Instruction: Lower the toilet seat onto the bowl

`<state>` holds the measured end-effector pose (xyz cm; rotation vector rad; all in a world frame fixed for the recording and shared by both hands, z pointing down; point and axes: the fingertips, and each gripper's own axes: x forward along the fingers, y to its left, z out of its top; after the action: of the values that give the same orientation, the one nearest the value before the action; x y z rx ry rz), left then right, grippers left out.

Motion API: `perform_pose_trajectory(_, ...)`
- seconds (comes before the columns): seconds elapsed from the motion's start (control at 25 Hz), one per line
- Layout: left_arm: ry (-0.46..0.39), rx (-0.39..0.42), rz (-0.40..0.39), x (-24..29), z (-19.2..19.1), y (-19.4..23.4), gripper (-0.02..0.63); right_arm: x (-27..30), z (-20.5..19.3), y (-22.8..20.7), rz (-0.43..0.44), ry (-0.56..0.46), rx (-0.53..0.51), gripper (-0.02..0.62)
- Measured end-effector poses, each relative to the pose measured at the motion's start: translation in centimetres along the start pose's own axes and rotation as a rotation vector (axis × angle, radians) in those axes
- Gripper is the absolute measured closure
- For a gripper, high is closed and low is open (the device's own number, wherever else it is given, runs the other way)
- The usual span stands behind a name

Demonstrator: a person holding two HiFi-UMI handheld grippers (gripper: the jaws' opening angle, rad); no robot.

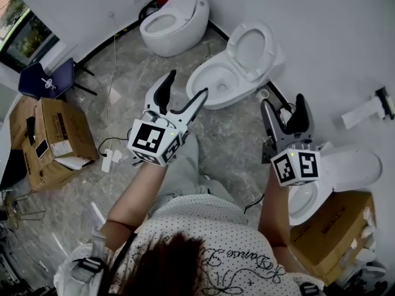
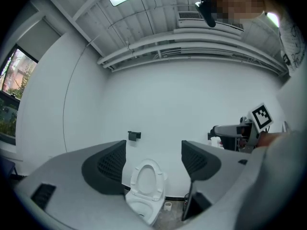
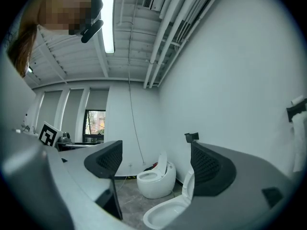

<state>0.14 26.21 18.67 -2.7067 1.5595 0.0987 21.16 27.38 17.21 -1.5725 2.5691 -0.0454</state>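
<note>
A white toilet stands by the wall with its seat (image 1: 248,50) tipped up against the wall and its bowl (image 1: 213,82) uncovered. My left gripper (image 1: 188,84) is held in the air in front of the bowl, jaws wide open and empty. The left gripper view shows the raised seat (image 2: 146,180) and the bowl (image 2: 138,207) between the open jaws of the left gripper (image 2: 153,163), some way off. My right gripper (image 1: 282,101) is open and empty to the right of the toilet. In the right gripper view the right gripper (image 3: 156,166) frames the bowl (image 3: 163,215) and the edge of the seat (image 3: 187,188).
An egg-shaped toilet (image 1: 173,20) stands further along the wall, and a third toilet (image 1: 336,174) is at my right. Cardboard boxes (image 1: 52,140) lie on the left and another box (image 1: 336,233) at lower right. A blue chair (image 1: 46,79) and cables are at far left.
</note>
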Motion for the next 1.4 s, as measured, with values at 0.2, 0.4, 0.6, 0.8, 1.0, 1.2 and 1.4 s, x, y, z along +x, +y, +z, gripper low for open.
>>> perform_pose_trajectory(0.2,0.007,-0.01,-0.006,3.2,-0.8,2.4,0.261,3.4,-0.9,-0.8,0.008,0.032,-0.007,0.158)
perform_pose_trajectory(0.4,0.007,-0.015,-0.027,7.5,-0.9,6.1,0.261,8.9,-1.1,-2.0,-0.001,0.033,-0.003,0.158)
perform_pose_trajectory(0.6,0.012,-0.01,-0.058,11.6,-1.1,10.7,0.261,15.0,-1.0,-2.6,-0.03,0.023,-0.006,0.16)
perform_pose_trajectory(0.8,0.012,-0.008,-0.079,15.0,-0.9,15.4,0.261,20.2,-1.9,-2.9,-0.062,0.012,-0.004,0.164)
perform_pose_trajectory(1.0,0.029,-0.023,-0.117,17.3,-1.7,17.2,0.261,23.0,-2.7,-3.3,-0.087,0.027,0.005,0.169)
perform_pose_trajectory(1.2,0.062,-0.043,-0.126,19.7,-3.4,18.1,0.261,25.1,-3.4,-5.1,-0.093,0.043,0.016,0.172)
perform_pose_trajectory(1.4,0.071,-0.047,-0.092,23.1,-4.3,19.3,0.261,28.6,-3.9,-7.7,-0.055,0.047,0.027,0.175)
